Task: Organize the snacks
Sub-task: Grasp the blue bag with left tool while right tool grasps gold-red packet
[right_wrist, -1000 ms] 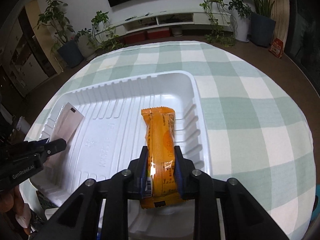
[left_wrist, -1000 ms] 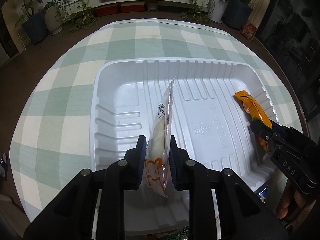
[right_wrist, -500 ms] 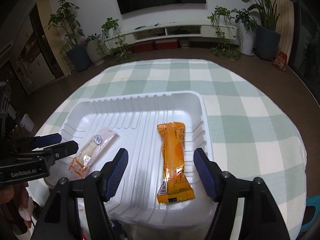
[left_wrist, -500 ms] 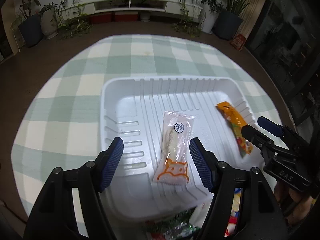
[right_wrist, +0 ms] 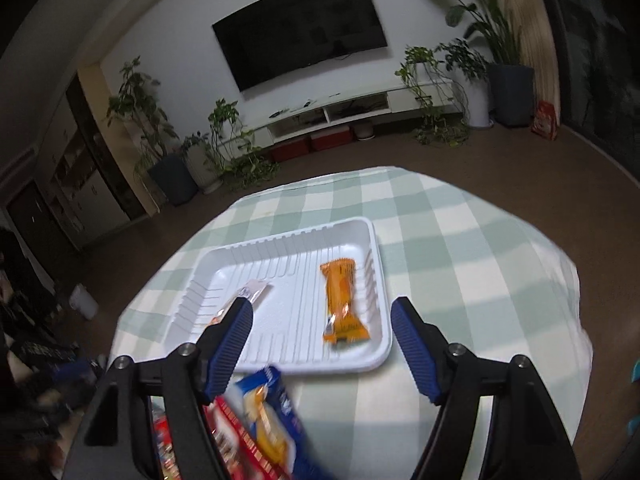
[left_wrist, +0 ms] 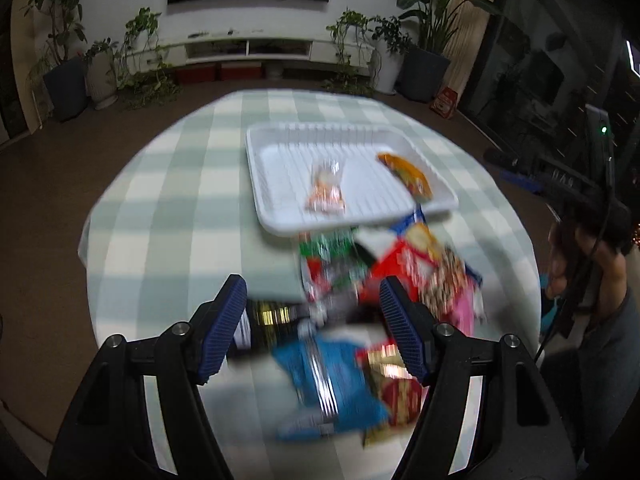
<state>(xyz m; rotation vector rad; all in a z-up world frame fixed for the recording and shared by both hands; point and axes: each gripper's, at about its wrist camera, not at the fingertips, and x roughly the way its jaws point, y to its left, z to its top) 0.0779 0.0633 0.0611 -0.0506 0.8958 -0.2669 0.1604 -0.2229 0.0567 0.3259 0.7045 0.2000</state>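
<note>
light: dim room, corners falling dark | blur: motion smearing the snack pile (left_wrist: 360, 312) at lower centre | edges: fisheye bending

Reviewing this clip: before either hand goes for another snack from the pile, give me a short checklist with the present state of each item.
1. Left tongs empty and open: ok; jaws have just been opening, nothing between them.
2. Right tongs empty and open: ok; also just opened.
3. Orange packet lying flat inside the white tray: ok.
4. Clear packet lying inside the tray: ok.
5. Free space left in the tray: ok.
6. Next target in the snack pile clearly picked out: cannot tell; the pile is blurred.
</note>
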